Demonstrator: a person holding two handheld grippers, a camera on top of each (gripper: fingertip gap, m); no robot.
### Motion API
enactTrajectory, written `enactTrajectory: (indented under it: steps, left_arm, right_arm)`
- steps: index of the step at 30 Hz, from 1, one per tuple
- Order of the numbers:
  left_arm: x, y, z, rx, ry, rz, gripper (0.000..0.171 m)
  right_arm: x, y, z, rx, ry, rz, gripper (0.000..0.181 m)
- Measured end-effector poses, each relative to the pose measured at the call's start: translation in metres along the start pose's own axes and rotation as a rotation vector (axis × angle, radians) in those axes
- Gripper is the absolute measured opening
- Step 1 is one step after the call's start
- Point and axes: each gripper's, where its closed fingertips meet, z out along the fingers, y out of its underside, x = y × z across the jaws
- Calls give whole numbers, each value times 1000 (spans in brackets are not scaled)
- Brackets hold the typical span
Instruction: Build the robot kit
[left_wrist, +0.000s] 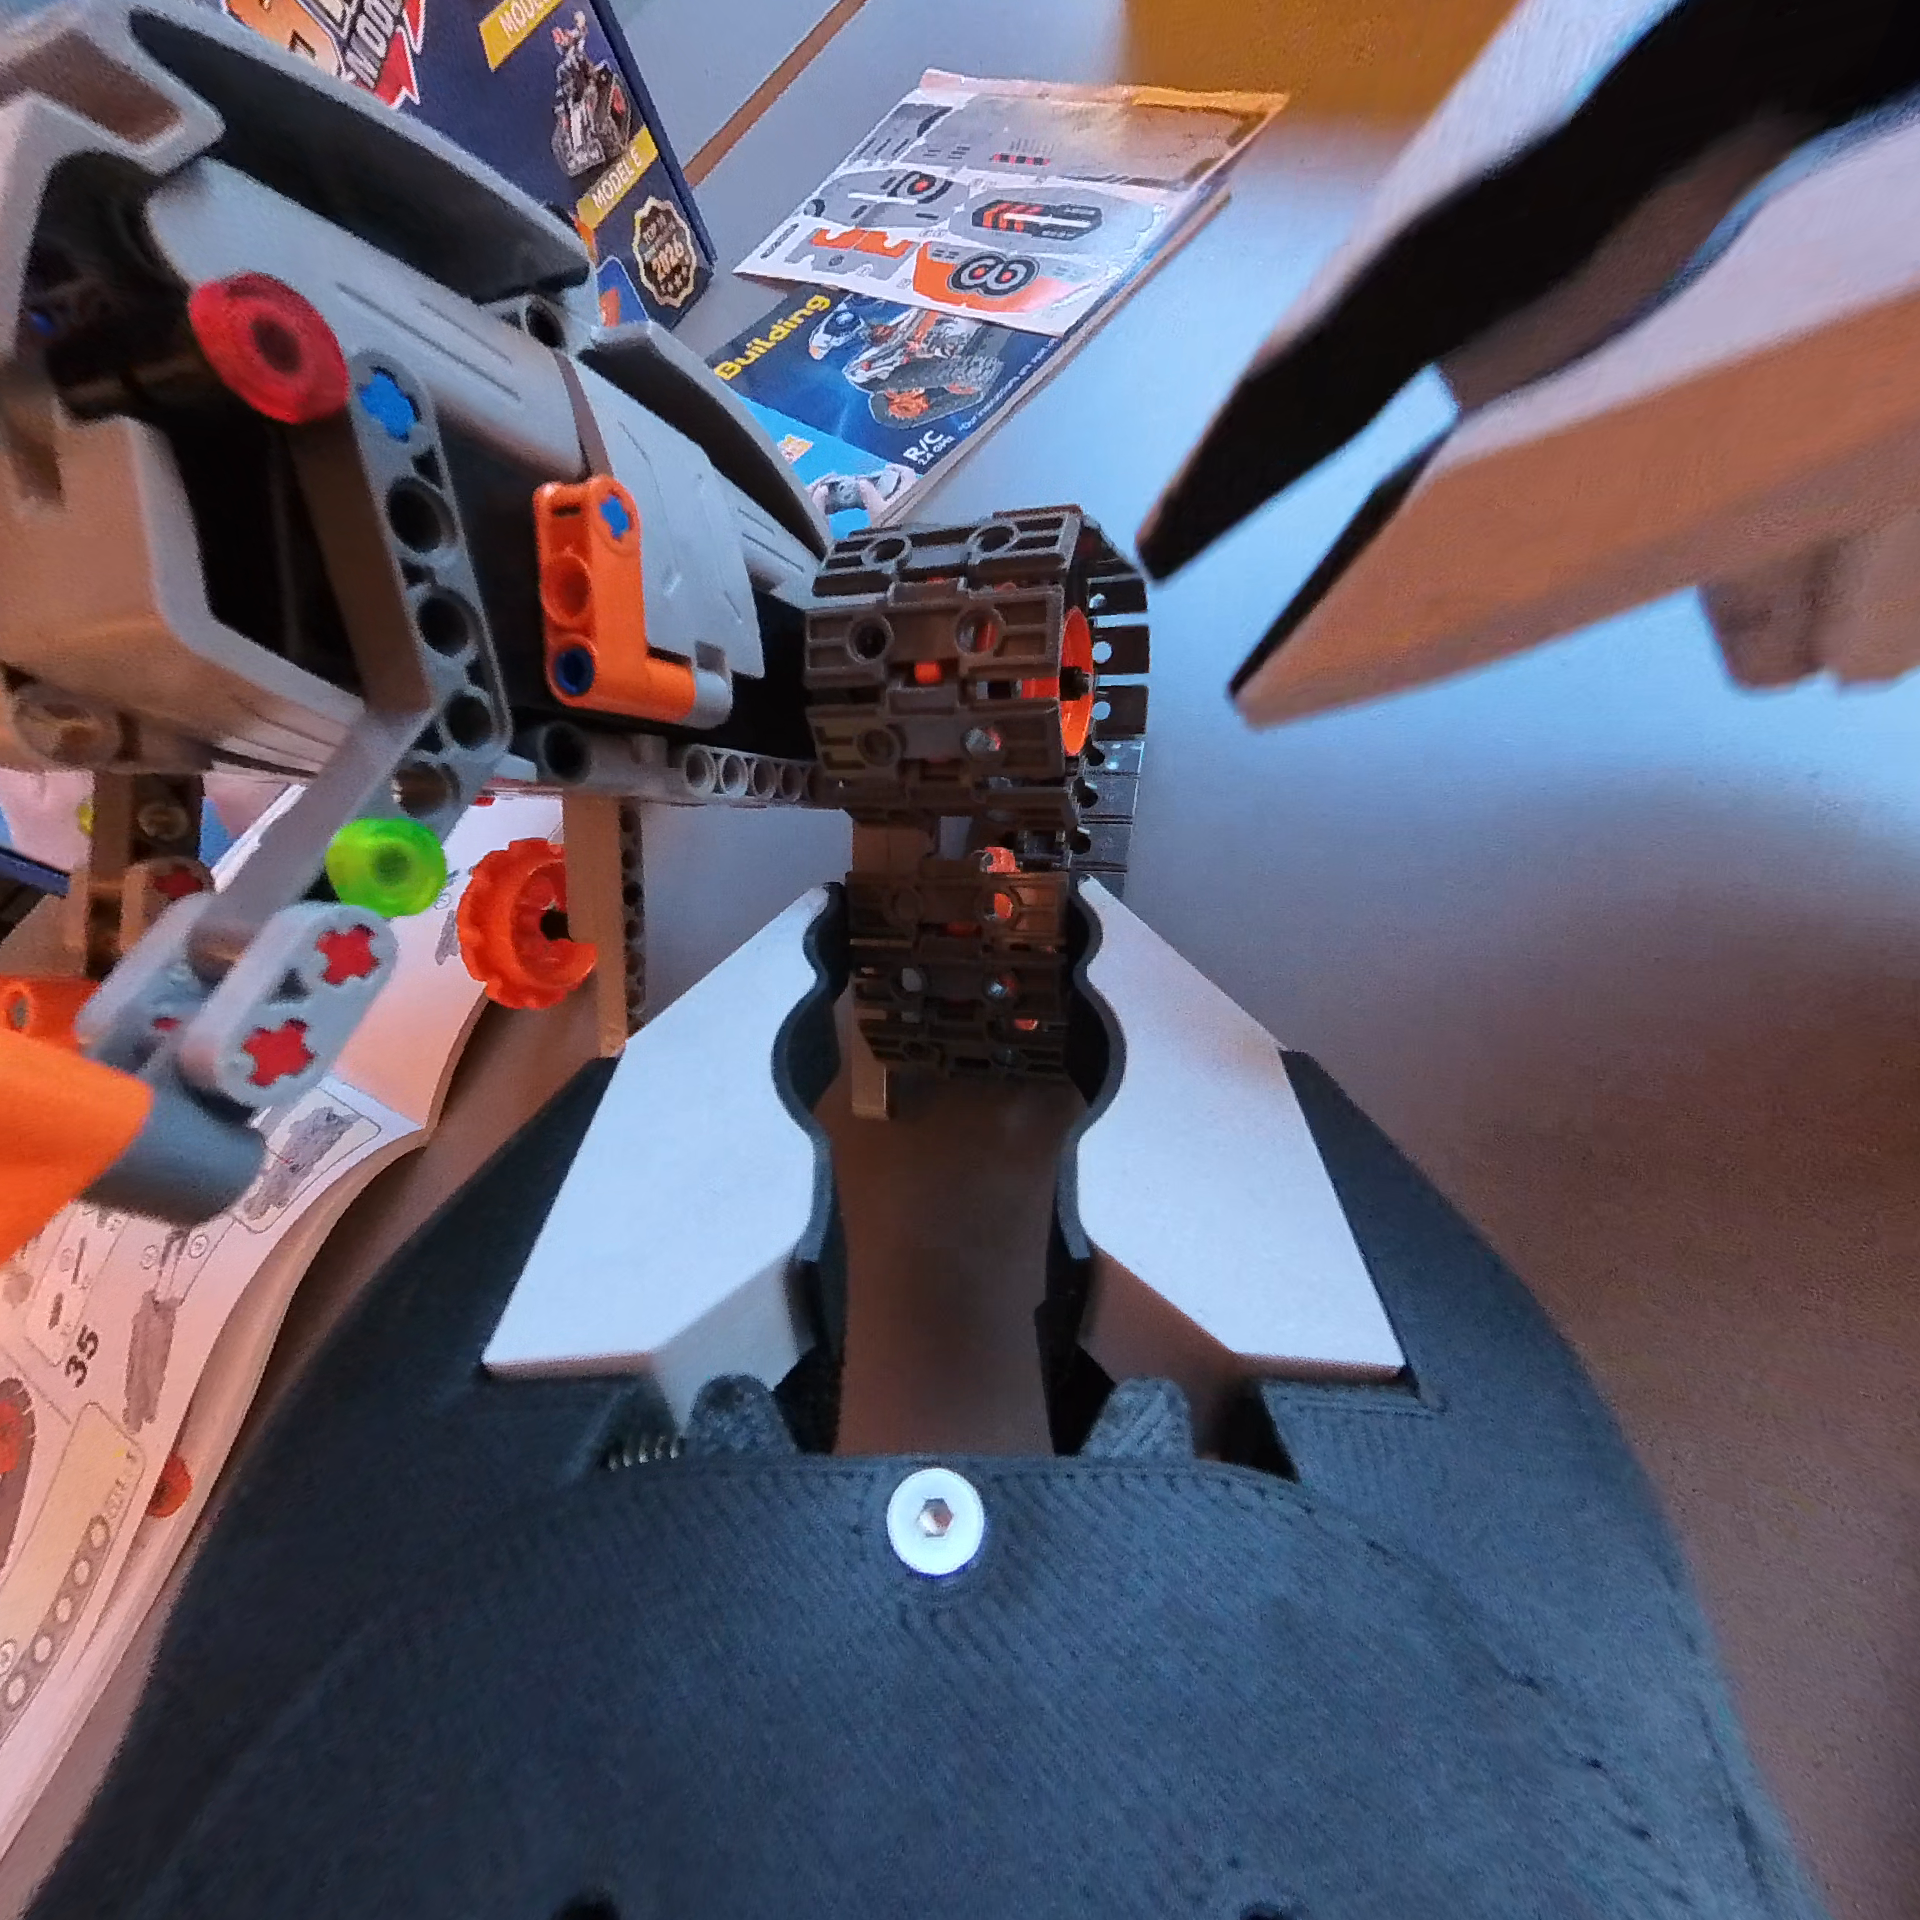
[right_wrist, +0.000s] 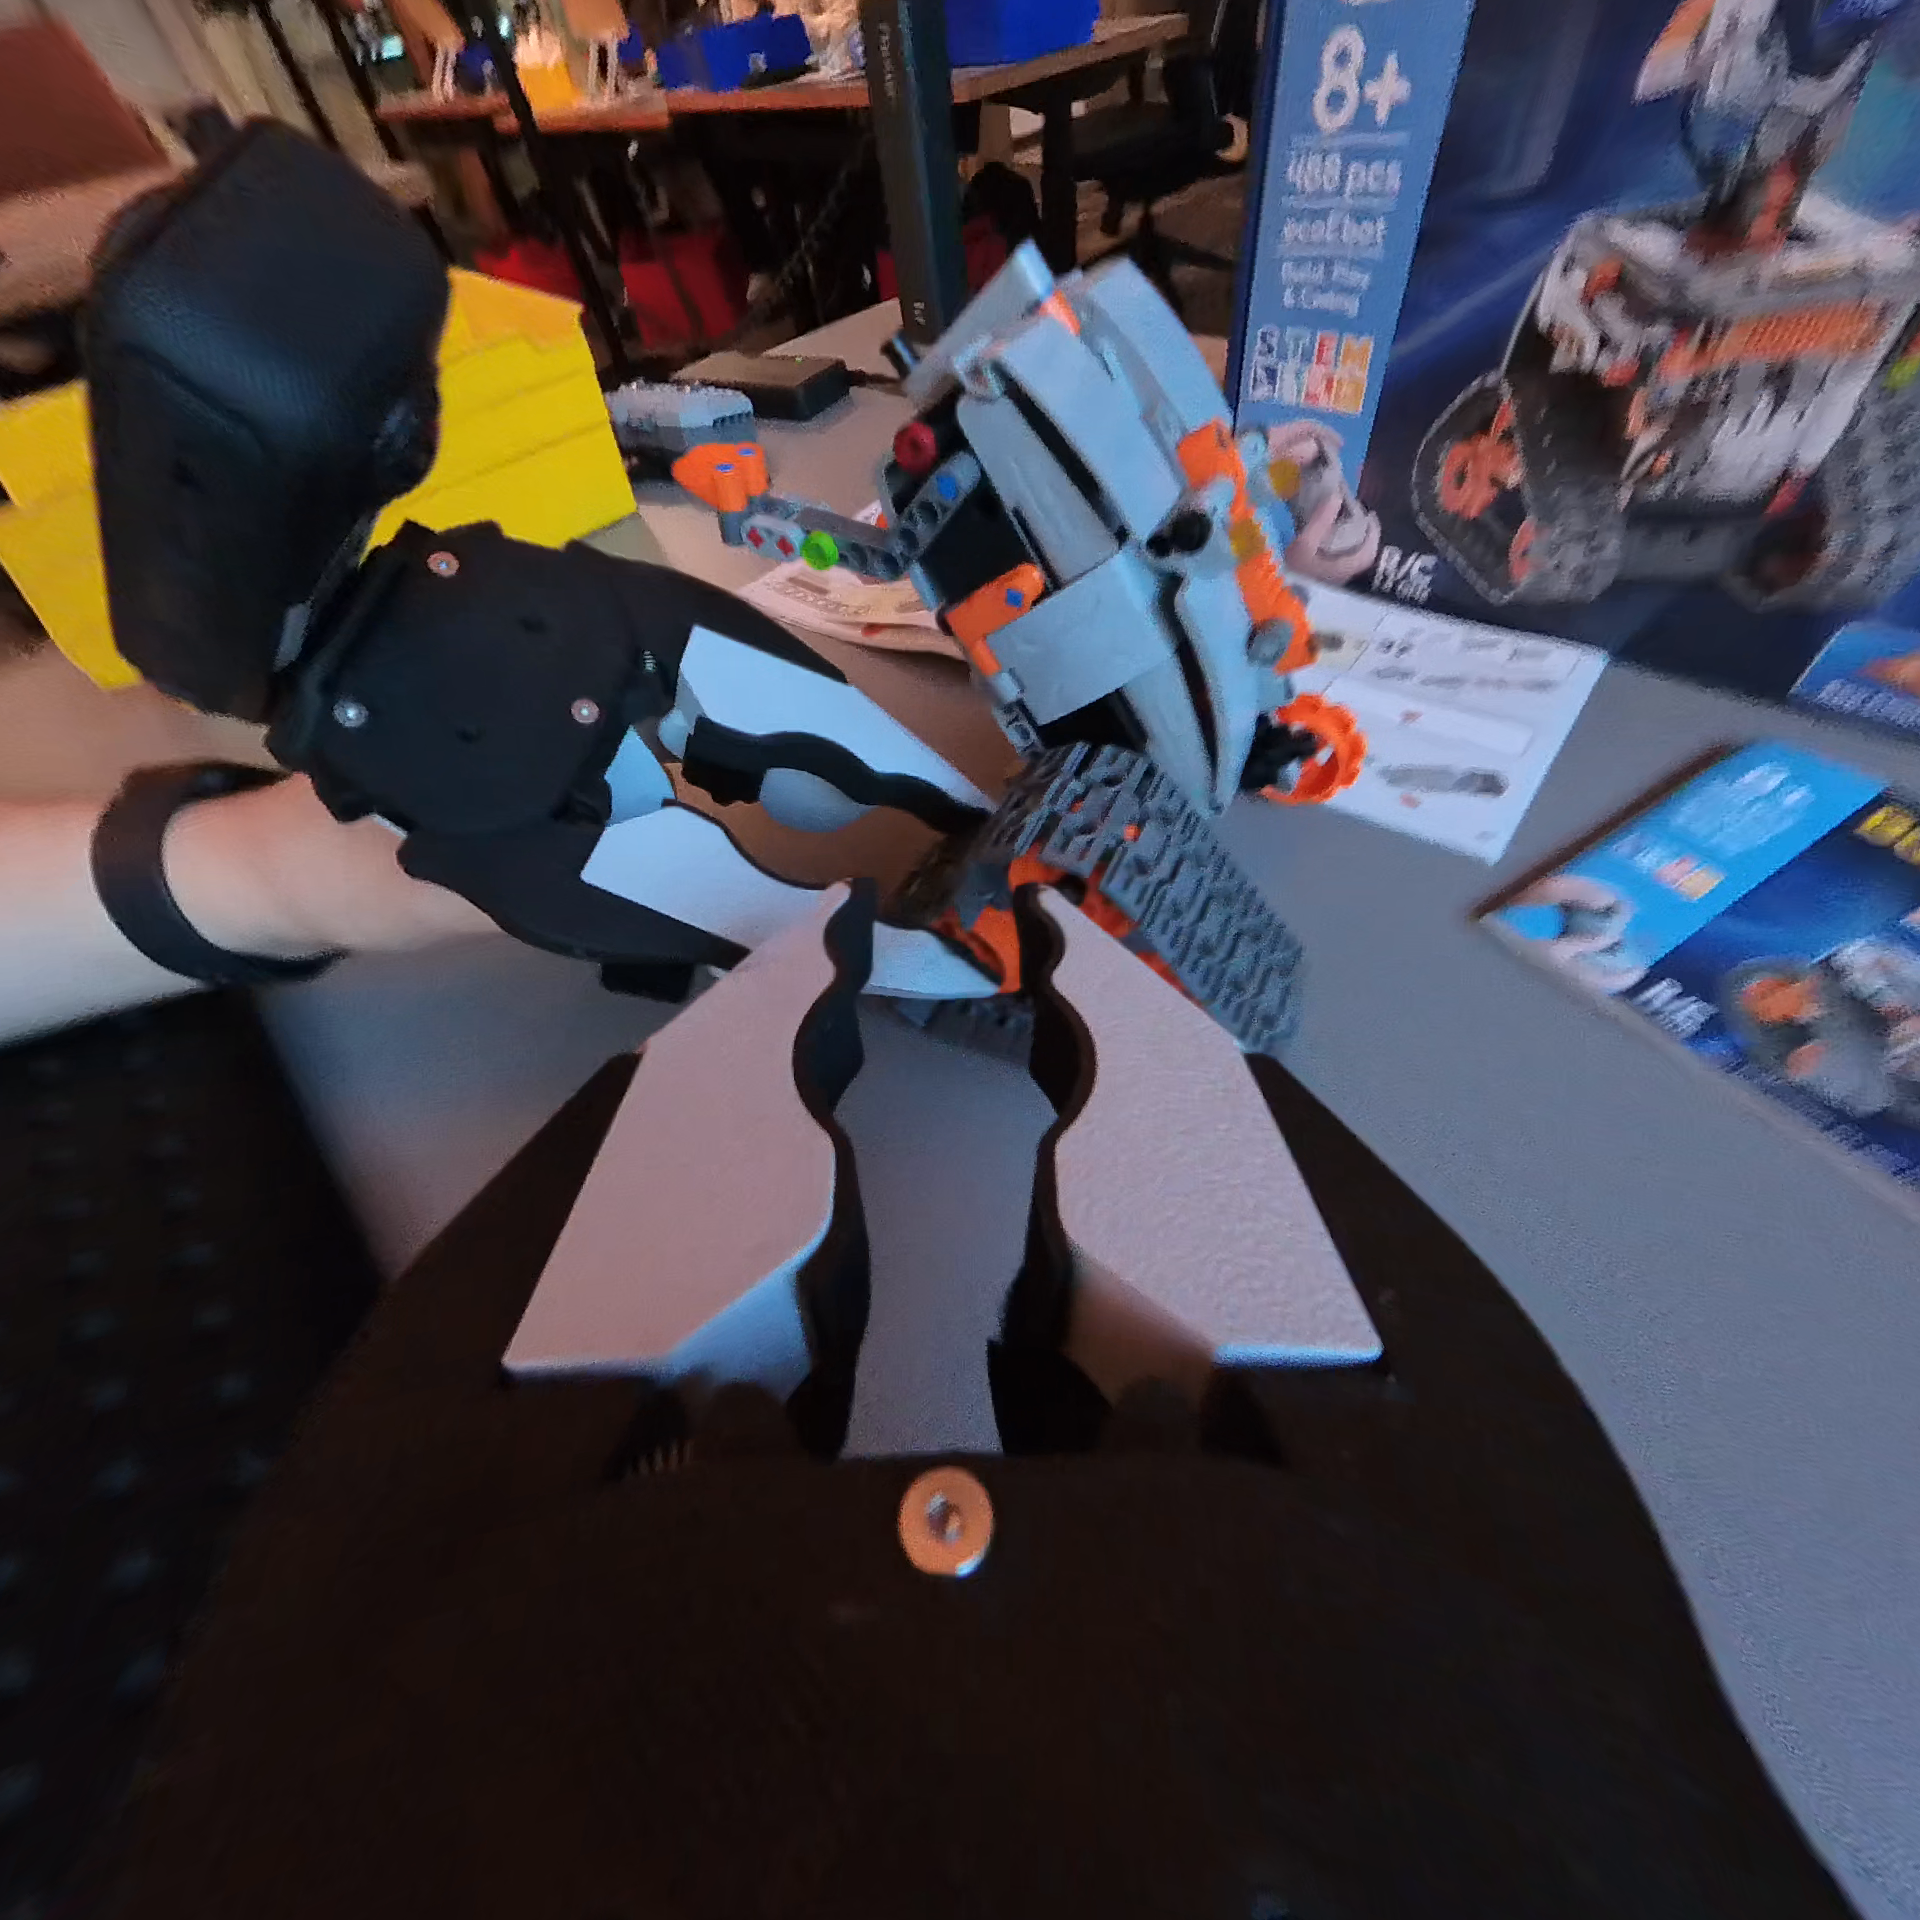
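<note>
While the tracked model (left_wrist: 966, 790) is gripped by its tread between the left gripper (left_wrist: 956, 971) jaws, it is held tilted. Nothing is held between the right gripper (right_wrist: 940, 920) jaws, parted narrowly just before the tread.

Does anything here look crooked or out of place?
Yes. The toy robot model leans steeply instead of standing upright, its tread clamped in the left gripper. The right gripper is open beside it.

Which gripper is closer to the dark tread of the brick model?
Left. The left gripper is shut on the tread, while the right gripper is open beside it, its tips close to the tread's orange wheel.
</note>
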Motion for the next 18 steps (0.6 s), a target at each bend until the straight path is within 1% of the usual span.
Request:
enactTrajectory:
  steps: [2, 4, 5, 8, 12, 13, 18]
  left_arm:
    - [0, 0, 0, 0, 2, -5, 39]
    - [1, -2, 1, 3, 9, -10, 39]
    - [2, -2, 2, 4, 12, -8, 39]
    - [3, -3, 2, 8, 13, -9, 39]
    - [5, -5, 4, 14, 9, -11, 39]
    - [4, -5, 4, 13, 4, -11, 39]
    - [5, -6, 4, 23, -4, -9, 39]
  right_arm:
    - [-1, 8, 7, -4, 2, 99, 26]
    - [2, 6, 9, 34, 22, 178, 25]
    - [5, 4, 10, 55, 39, 199, 19]
    - [7, 5, 15, 66, 66, 221, 17]
    - [6, 18, 29, 10, 108, 234, 23]
    - [7, 19, 30, 5, 122, 234, 23]
    - [18, 15, 25, 37, 186, 249, 19]
